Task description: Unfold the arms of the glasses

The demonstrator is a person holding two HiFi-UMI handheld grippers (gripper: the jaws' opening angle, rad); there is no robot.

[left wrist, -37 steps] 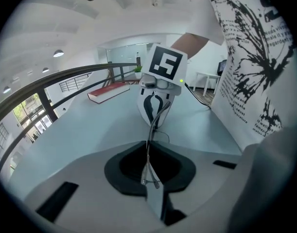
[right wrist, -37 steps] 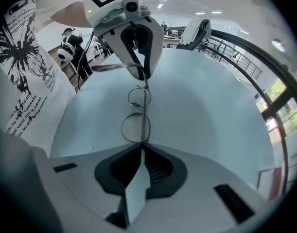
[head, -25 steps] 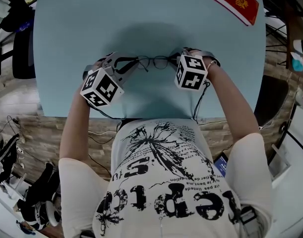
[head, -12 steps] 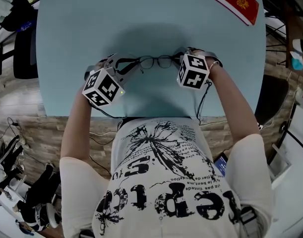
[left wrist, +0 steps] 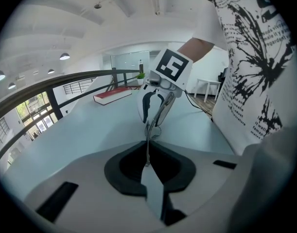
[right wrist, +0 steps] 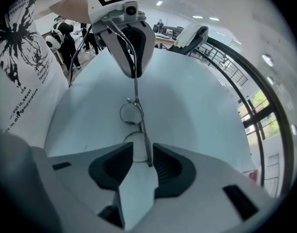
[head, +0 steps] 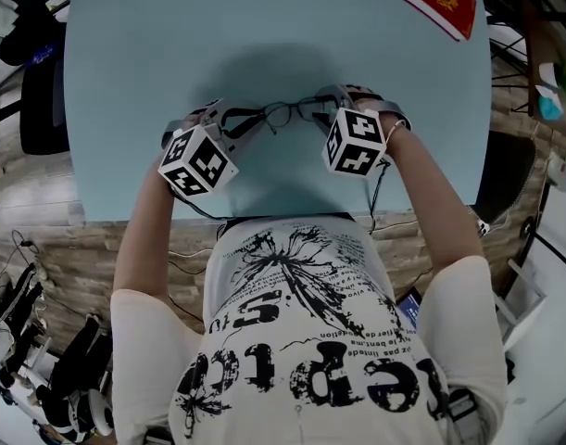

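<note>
Left claw (left wrist: pixel 148 155) pinched almost shut on one thin metal end of the glasses (left wrist: pixel 152 130), pads pressing on it, with the rest of the frame running straight ahead toward the right claw (right wrist: pixel 141 155). Right claw fairly wide and opening at this moment. Between its pads, the other end of the glasses: a lens rim and the frame's end wire, close beside one pad, a clear gap to the other, neither pad pressing. Seen from the head camera: both claws facing each other with the glasses spanning the gap between them, lenses in the middle, over the near half of the pale blue tabletop (head: pixel 153 54). Cannot tell whether the frame rests on the tabletop or hangs just above it. Well apart at the far right corner, a red book (head: pixel 429 3).
</note>
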